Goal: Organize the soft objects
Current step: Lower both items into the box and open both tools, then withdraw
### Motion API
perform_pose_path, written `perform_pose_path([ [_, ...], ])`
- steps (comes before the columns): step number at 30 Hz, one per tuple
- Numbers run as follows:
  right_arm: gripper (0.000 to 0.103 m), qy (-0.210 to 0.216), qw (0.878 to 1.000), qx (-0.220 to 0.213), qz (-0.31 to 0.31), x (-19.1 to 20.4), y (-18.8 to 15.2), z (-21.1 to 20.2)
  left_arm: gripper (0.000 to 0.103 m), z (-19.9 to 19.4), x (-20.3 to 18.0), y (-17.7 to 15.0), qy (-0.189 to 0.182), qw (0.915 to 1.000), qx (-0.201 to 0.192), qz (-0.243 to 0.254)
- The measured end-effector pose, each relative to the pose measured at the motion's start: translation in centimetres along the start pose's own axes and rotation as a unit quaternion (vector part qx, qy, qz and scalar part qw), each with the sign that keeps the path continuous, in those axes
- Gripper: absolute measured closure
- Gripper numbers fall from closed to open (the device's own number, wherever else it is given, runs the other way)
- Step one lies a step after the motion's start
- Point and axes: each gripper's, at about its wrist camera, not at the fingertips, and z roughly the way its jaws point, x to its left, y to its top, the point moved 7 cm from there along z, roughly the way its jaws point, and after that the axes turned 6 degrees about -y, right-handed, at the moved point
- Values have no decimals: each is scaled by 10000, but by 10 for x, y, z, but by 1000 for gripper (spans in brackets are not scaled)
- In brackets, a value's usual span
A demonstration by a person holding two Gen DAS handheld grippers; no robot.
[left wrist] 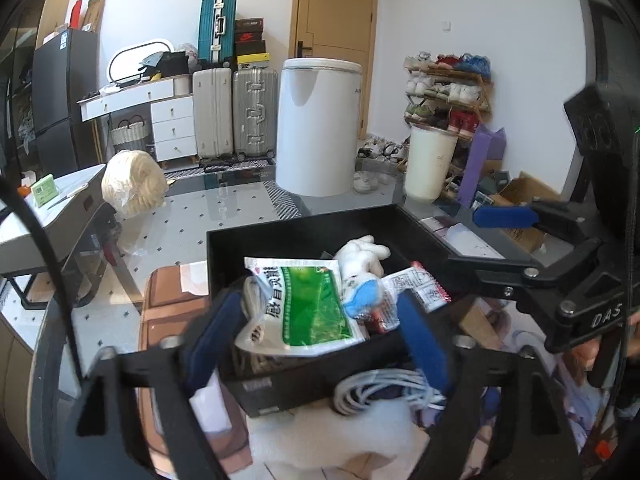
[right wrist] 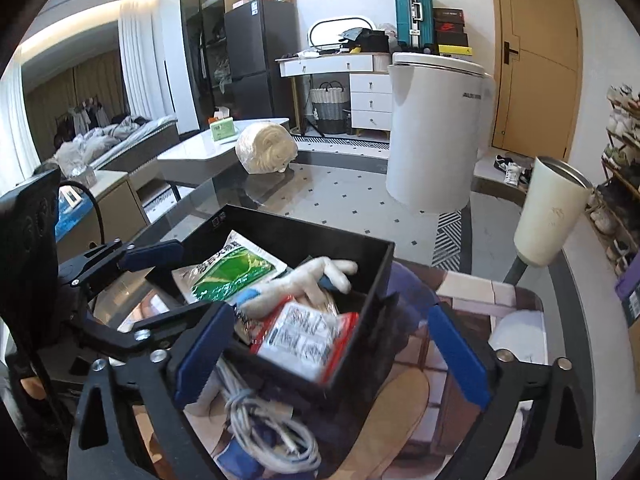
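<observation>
Both hand-held grippers [left wrist: 320, 332] [right wrist: 332, 356] wide, prob. over box [left wrist: 224, 248]

Raised letters "DAS" stand on the black arm of the right gripper [left wrist: 494, 216]. Large Chinese characters run along the green-and-white packet [left wrist: 306, 306] in the black box [left wrist: 224, 248]; the red-and-white packet's [right wrist: 308, 340] print is too small to read.

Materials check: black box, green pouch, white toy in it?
Black box: looks like rigid matte plastic or coated board, straight thin walls; can't tell which.
Green pouch: glossy plastic film, with glare and crinkles.
White toy: plush fabric, fuzzy surface, soft rounded limbs.
</observation>
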Motion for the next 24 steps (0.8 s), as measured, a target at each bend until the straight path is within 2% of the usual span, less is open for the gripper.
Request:
perform_pose_path([
  [1, 1, -3, 10000, 4, 43, -2, -4, -4, 2, -5, -1, -1, -25, 10000, -52, -7],
  [2, 1, 1, 10000, 15, 74, -2, -7, -7, 0, -11, -2, -3, 36, 9999, -93, -14],
  [5, 1, 17, 9999, 49, 156, -3, -17, -13, 0, -21, -1, -8, 246, 9996, -156, -55],
  [15, 1, 21, 9996, 191, 228, 1, -34, -22, 0, -37, 8, -40, 230, 9979, 91, -598],
  [24, 1, 133, 9984, 514, 178, 11, -50, -10, 0, -34, -1, -53, 257, 9976, 372, -521],
])
